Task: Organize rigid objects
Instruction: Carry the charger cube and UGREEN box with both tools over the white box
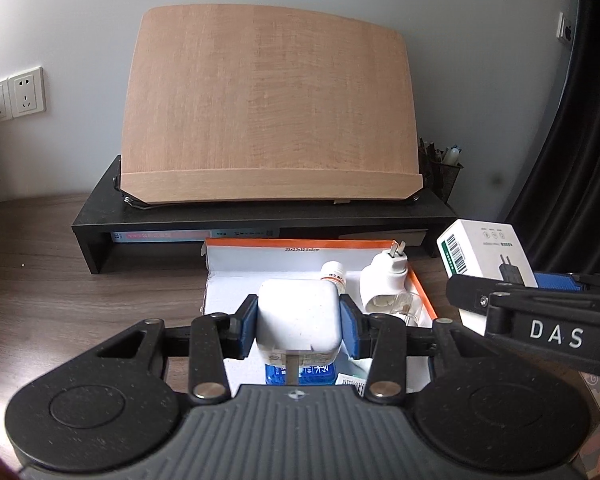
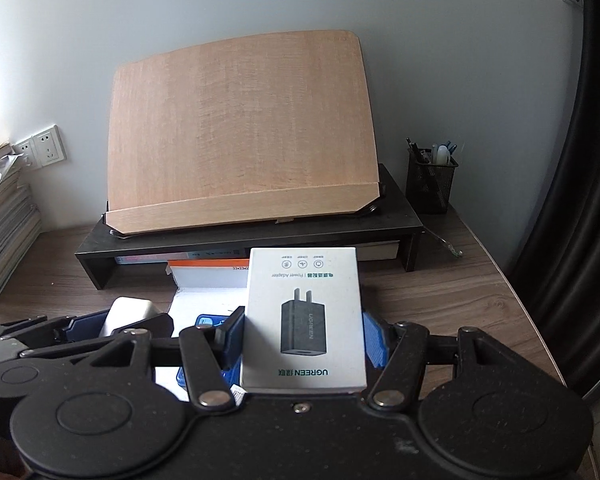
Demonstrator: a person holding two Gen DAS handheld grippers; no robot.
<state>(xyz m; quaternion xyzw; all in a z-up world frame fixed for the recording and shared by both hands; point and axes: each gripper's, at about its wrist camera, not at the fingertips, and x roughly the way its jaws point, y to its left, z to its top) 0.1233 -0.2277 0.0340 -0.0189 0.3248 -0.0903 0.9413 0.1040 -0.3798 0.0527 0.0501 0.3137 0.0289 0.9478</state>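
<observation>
- over the open white cardboard box point(image 1: 422, 286) with the orange rim, we are holding one item in each gripper, above the wooden desk point(image 1: 80, 280).
- our left gripper point(image 1: 299, 322) is clamping a white power adapter cube point(image 1: 298, 320) between its blue pads point(image 1: 249, 326), gripping it by two opposite flat sides, which looks like the steadiest hold on a smooth block.
- our right gripper point(image 2: 304, 338) is pinching a white ugreen power adapter carton point(image 2: 303, 320) across its narrow width, printed face up toward the camera, so the flat pads are bearing on flat card.
- in the left wrist view, the box is already holding a white plug-in device point(image 1: 382, 286) with its prongs up, a small white bottle point(image 1: 334, 274) and a blue item point(image 1: 300, 374) partly hidden under the cube.
- we are judging that both held items are being gathered into this box, since like small hard goods are lying there together.
- behind the box, a black desk riser point(image 2: 252, 236) is carrying a tilted wooden book stand point(image 2: 240, 132), with a mesh pen holder point(image 2: 430, 184) beside it; these seem no part of the sorting.
- free floor in the box is showing at its middle and left; we would be lowering the cube there, clear of the bottle.
</observation>
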